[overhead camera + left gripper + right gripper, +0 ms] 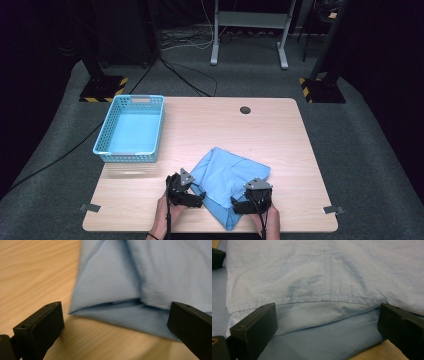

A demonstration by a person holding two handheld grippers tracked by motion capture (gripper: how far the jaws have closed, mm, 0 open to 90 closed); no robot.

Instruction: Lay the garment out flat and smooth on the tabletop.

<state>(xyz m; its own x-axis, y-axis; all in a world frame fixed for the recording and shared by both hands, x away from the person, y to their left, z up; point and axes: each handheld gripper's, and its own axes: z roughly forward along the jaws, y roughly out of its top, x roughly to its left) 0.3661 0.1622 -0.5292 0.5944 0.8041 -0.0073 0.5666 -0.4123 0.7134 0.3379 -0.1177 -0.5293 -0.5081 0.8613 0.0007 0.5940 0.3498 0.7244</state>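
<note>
A light blue folded garment [227, 176] lies on the wooden table [280, 135] near the front edge. My left gripper [199, 196] sits at its left edge, jaws wide open. In the left gripper view the folded cloth edge [117, 302] lies just ahead of the gripper [116, 325], with bare wood under the left jaw. My right gripper [237, 204] rests over the garment's near corner, also open. In the right gripper view a stitched hem [324, 298] runs across between the jaws of that gripper [327, 327], above a lower cloth layer [324, 340].
A light blue plastic basket [131, 128] stands empty at the table's back left. A dark cable hole [245, 110] is near the back edge. Metal clips [90, 207] mark the front corners. Stands and cables crowd the floor behind.
</note>
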